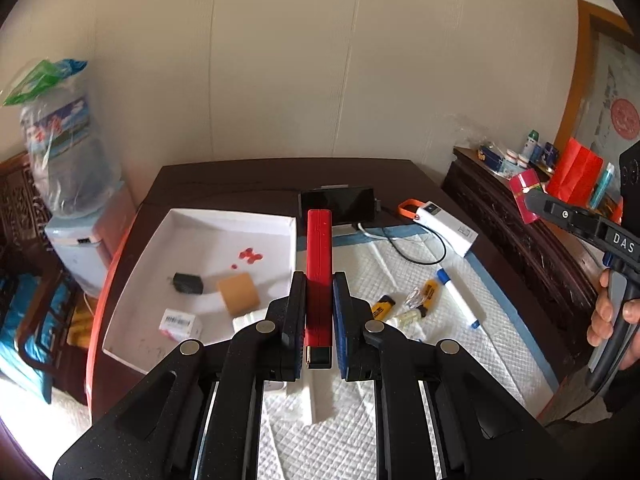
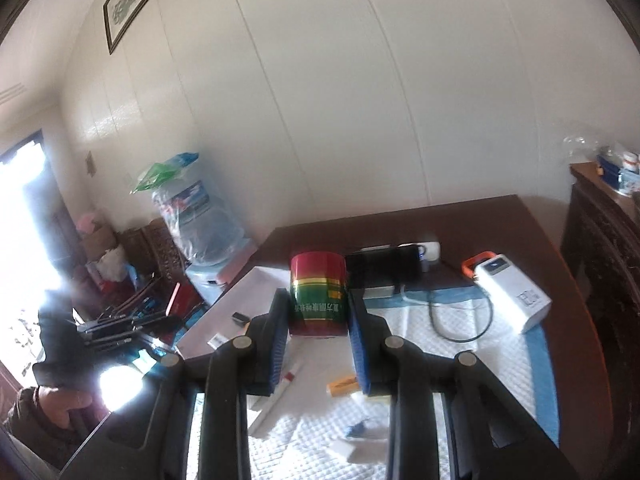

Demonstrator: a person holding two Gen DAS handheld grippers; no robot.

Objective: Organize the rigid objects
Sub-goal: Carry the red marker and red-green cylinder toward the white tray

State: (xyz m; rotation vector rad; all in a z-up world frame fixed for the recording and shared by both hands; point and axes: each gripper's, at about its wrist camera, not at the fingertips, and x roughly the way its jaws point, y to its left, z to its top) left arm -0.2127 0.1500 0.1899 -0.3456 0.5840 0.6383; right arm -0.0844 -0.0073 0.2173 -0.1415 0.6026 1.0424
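My left gripper (image 1: 319, 308) is shut on a thin red box (image 1: 319, 256) that stands on end between the pads, above the table. Left of it lies an open white box (image 1: 232, 216) with a black adapter (image 1: 187, 283), a brown tape roll (image 1: 238, 293) and a small white carton (image 1: 180, 322). My right gripper (image 2: 318, 320) is shut on a red and green tin (image 2: 318, 294), held over the white quilted pad (image 2: 420, 340). That tin (image 1: 526, 192) also shows at the right edge of the left wrist view. Yellow lighters (image 1: 383, 307) and a white marker (image 1: 460, 298) lie on the pad.
A white power bank (image 1: 448, 224) with a cable and a black phone (image 1: 336, 200) sit at the back of the dark table (image 1: 240, 172). A water dispenser (image 1: 68, 160) stands to the left, a carved cabinet (image 1: 520, 220) with bottles to the right. A hand (image 1: 612, 312) holds the right gripper.
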